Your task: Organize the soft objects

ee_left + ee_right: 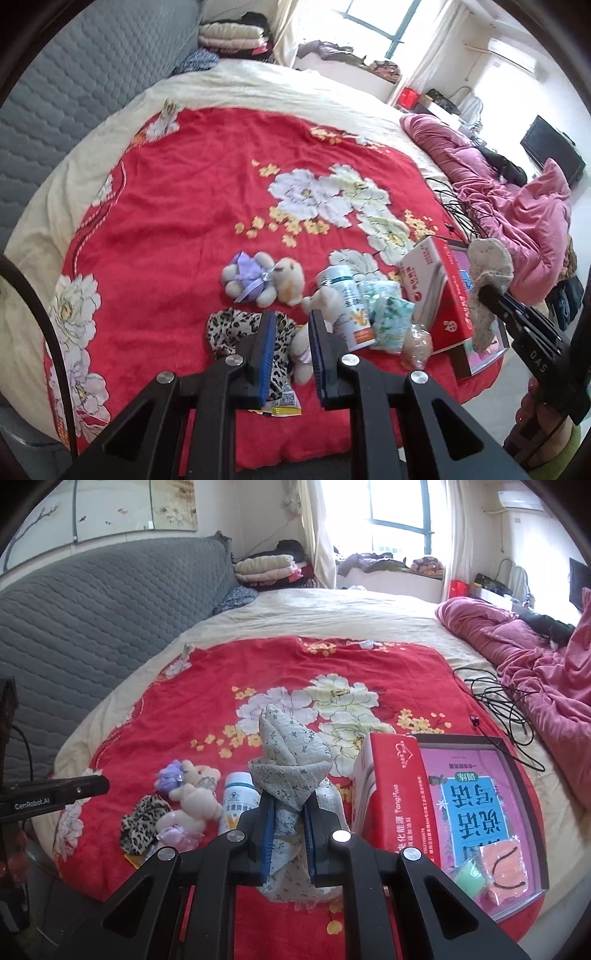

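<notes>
The left hand-held gripper (292,343) hangs over a red floral blanket (184,206) on the bed, its blue-padded jaws narrowly parted with nothing clamped between them. Below it lie a leopard-print cloth (236,328) and a plush bear (266,277) with a purple bow. A white bottle (347,306) leans beside a red box (436,291). At right, the right hand-held gripper (491,295) grips a pale floral cloth (491,266).

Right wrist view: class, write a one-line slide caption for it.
Right gripper shut on a floral cloth, above a red blanket strewn with plush toys.
</notes>
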Demonstrator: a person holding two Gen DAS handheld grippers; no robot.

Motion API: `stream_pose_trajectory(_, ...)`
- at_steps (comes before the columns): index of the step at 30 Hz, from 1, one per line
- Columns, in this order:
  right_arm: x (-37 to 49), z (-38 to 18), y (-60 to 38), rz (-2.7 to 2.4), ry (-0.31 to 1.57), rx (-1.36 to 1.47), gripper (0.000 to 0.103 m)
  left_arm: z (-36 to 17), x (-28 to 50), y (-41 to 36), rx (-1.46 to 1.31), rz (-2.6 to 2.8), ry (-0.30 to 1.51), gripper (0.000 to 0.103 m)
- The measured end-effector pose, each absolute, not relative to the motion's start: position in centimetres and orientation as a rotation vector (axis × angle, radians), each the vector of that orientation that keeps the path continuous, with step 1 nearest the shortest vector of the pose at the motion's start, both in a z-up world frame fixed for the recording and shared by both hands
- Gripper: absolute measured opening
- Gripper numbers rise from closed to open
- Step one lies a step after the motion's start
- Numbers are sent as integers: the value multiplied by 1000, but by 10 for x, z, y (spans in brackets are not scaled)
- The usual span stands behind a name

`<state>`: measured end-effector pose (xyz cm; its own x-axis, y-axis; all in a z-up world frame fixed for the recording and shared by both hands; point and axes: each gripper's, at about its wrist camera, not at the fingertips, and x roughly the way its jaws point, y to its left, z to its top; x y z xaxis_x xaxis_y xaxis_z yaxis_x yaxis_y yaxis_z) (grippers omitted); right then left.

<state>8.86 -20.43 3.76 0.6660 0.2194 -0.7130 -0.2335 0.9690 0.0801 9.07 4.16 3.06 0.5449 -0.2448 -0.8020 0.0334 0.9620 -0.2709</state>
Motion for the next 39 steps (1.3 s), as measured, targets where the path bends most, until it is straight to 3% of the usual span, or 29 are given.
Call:
stream_pose_trajectory(5,83,41,-206,264,796,-6,14,10,94,58,-264,-126,1005,23)
stream_pose_trajectory(7,81,39,-205,268,803,-2,14,-8,96,69,-262,-94,1051,38)
stream_pose_trajectory(11,81,36,-206,268,811,-2,14,-43,98,80,-286,-90,1134,46)
stream_pose_trajectory(13,81,36,-205,267,812,-2,14,-58,98,83,-298,-80,1162,56)
stream_pose_trajectory(21,82,34,-207,266,819,1,15,-101,114,83,-426,-108,1216,60)
stream_pose_trajectory(23,82,35,-207,261,819,0,15,-108,119,86,-478,-111,1226,60)
stream_pose_trajectory(24,83,34,-208,259,820,1,15,-110,121,87,-497,-113,1226,54)
stream_pose_trajectory(27,84,34,-210,255,825,9,15,-116,127,90,-503,-103,1240,10)
stream_pose_trajectory(32,86,35,-211,252,821,7,15,-103,122,86,-487,-127,1210,9)
stream_pose_trajectory(39,84,40,-215,259,806,22,15,-43,108,67,-376,-137,1100,9)
